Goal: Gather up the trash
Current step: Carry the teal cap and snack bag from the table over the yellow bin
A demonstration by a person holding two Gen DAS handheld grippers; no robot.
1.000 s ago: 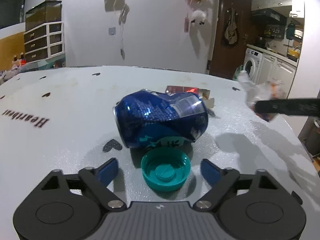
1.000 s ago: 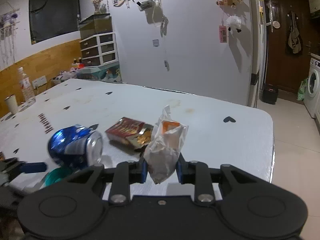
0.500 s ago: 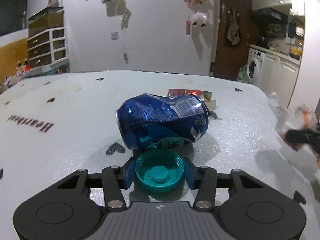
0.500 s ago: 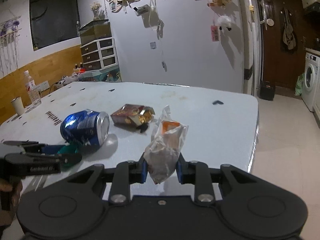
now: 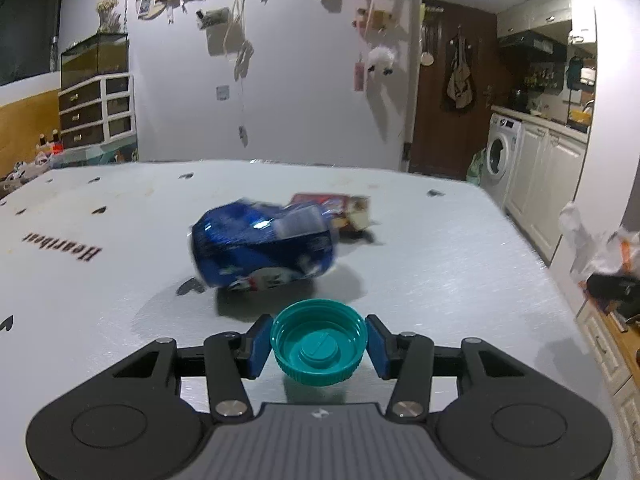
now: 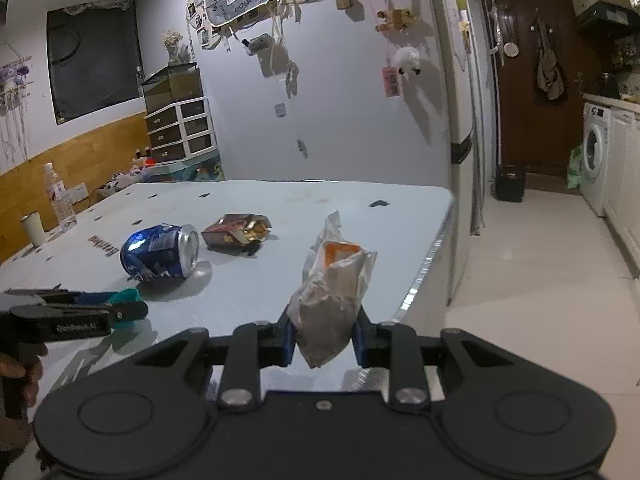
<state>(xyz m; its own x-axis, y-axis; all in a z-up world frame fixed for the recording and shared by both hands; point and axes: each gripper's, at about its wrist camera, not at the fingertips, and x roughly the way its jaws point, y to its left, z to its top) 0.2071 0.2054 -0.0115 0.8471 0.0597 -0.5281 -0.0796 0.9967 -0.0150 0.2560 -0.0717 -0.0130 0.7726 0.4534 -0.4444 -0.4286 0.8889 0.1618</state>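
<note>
My left gripper (image 5: pixel 319 347) is shut on a teal bottle cap (image 5: pixel 319 342) and holds it just above the white table (image 5: pixel 440 264). A crushed blue can (image 5: pixel 262 246) lies on its side beyond the cap. It also shows in the right wrist view (image 6: pixel 162 253). A red snack wrapper (image 6: pixel 236 235) lies behind the can. My right gripper (image 6: pixel 323 339) is shut on a crumpled white and orange wrapper (image 6: pixel 334 292) near the table's right edge. The left gripper (image 6: pixel 128 306) with the cap shows at the left of the right wrist view.
The table's right edge (image 6: pixel 426 272) drops to a tiled floor (image 6: pixel 540 300). A water bottle (image 6: pixel 60 200) and a cup (image 6: pixel 33 229) stand at the far left of the table. A washing machine (image 5: pixel 500 156) and cabinets line the right wall.
My left gripper closed on the teal cap and lifted it back from the can. My right gripper moved right and back towards the table's edge, still holding the wrapper.
</note>
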